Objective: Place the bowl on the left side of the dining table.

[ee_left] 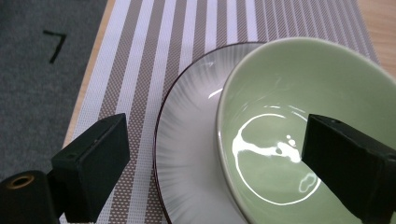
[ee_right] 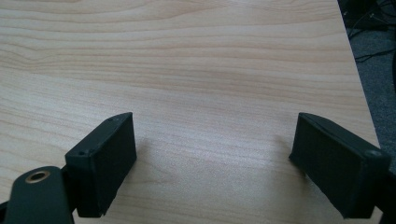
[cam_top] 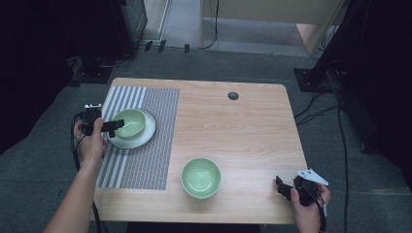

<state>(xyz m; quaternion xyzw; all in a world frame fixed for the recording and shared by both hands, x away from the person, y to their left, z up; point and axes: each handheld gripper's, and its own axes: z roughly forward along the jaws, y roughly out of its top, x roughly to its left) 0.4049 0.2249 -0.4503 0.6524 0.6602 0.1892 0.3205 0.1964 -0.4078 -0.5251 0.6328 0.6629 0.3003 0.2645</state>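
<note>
Two green bowls on the bench (cam_top: 252,126), and all the action over at the far one: bowl on the plate (cam_top: 130,122), sitting inside the white plate (cam_top: 145,137), itself on the striped placemat (cam_top: 160,116) along the bench's left side. Left gripper (cam_top: 116,125) right at that bowl's near rim, jaws spread wide. Seen from the left gripper view, one jaw out over the placemat stripes and the plate edge, the other hanging above the bowl's glossy inside (ee_left: 280,140), so rim straddled but not pinched, no contact to be made out. Reads as the approach or the let-go of a rim grasp; from this single moment, can't say which. Second bowl (cam_top: 201,177) alone on bare wood near the front edge, well apart from the plate. Right gripper (cam_top: 283,187) parked low at the front right corner, jaws apart over plain woodgrain, nothing between them, idle. Next move, by best judgement: if a pickup, settle the left jaws lower so the wall sits squarely between them, then close firmly, since a glazed rim looks slippery, and lift straight so the plate stays put underneath.
</note>
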